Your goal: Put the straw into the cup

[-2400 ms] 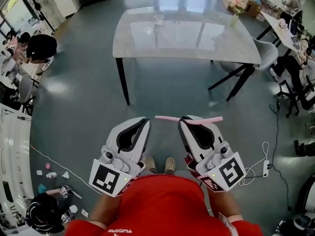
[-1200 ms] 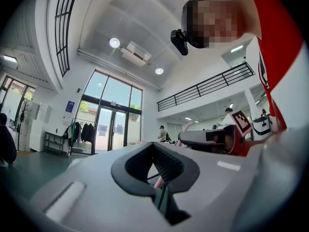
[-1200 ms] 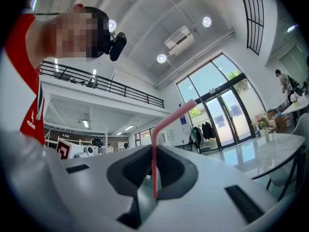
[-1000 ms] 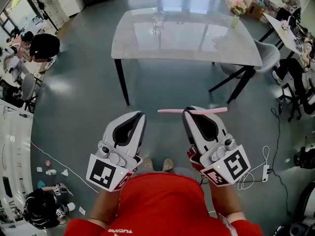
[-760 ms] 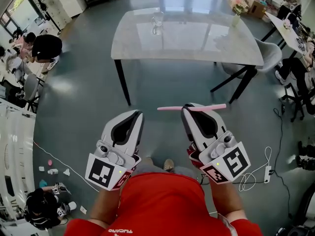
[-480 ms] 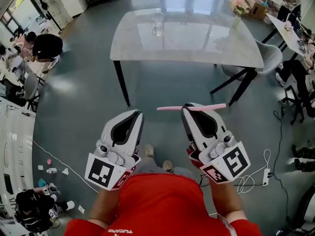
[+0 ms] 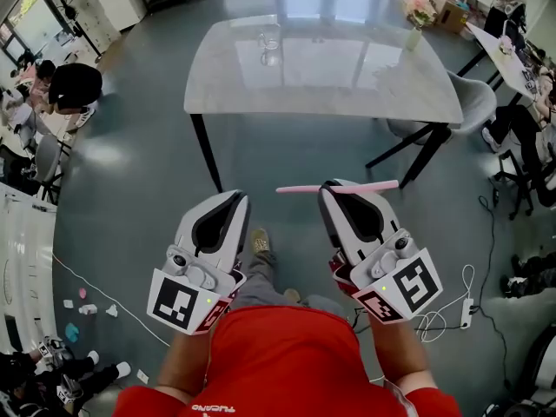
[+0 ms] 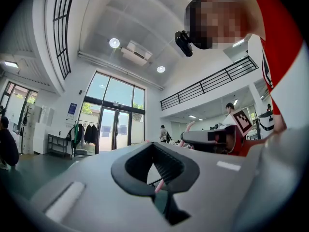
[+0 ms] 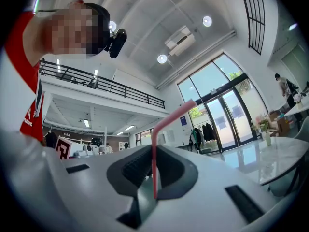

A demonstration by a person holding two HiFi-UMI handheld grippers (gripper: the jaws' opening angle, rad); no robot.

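Two grippers: the right gripper (image 7: 334,186) clamps the pink straw (image 7: 300,188) crosswise in its fingers; the left gripper (image 7: 236,195) has its fingers closed, empty.

Cup (image 7: 269,47) on table (image 7: 365,76) ahead, straw (image 7: 295,188) crosswise in right claw (image 7: 335,185)

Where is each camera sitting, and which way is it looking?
Head view: on the person's head, facing steeply down at the floor, table and cup; shows left gripper, right gripper, red shirt.
Left gripper view: on the left gripper, facing along its shut jaws toward glass doors; red shirt at right.
Right gripper view: on the right gripper, facing along jaws clamping the straw; red shirt at left.
Shared: both gripper views catch the head camera above.
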